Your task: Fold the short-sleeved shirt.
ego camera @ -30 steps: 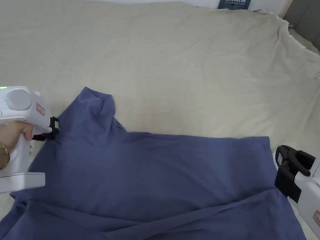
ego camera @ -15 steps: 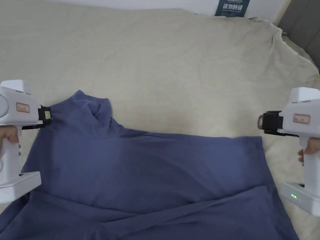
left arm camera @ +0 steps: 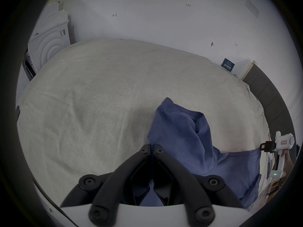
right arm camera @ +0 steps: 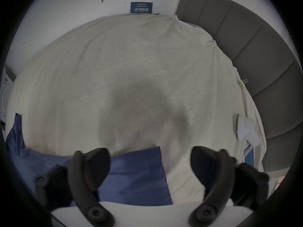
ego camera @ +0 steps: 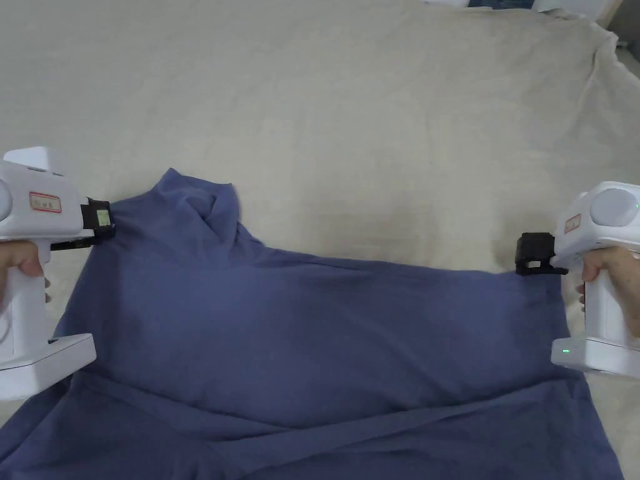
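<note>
Head view: blue shirt [ego camera: 300, 350] spread lower frame on the bed sheet [ego camera: 350, 125]. Left gripper [left arm camera: 151, 150] pinches fabric; right gripper [right arm camera: 150, 163] gapes wide (corner unclamped), so lifting now risks lopsided sag.

A wide bed [ego camera: 350, 94] draped in a creased cream sheet [ego camera: 387, 162] carries a blue short-sleeved shirt [ego camera: 312, 350], spread across its near side with one sleeve [ego camera: 187, 212] lying toward the left. Near the sheet's right edge, beside the grey padded headboard [right arm camera: 265, 63], rests a white device [right arm camera: 246, 129].
</note>
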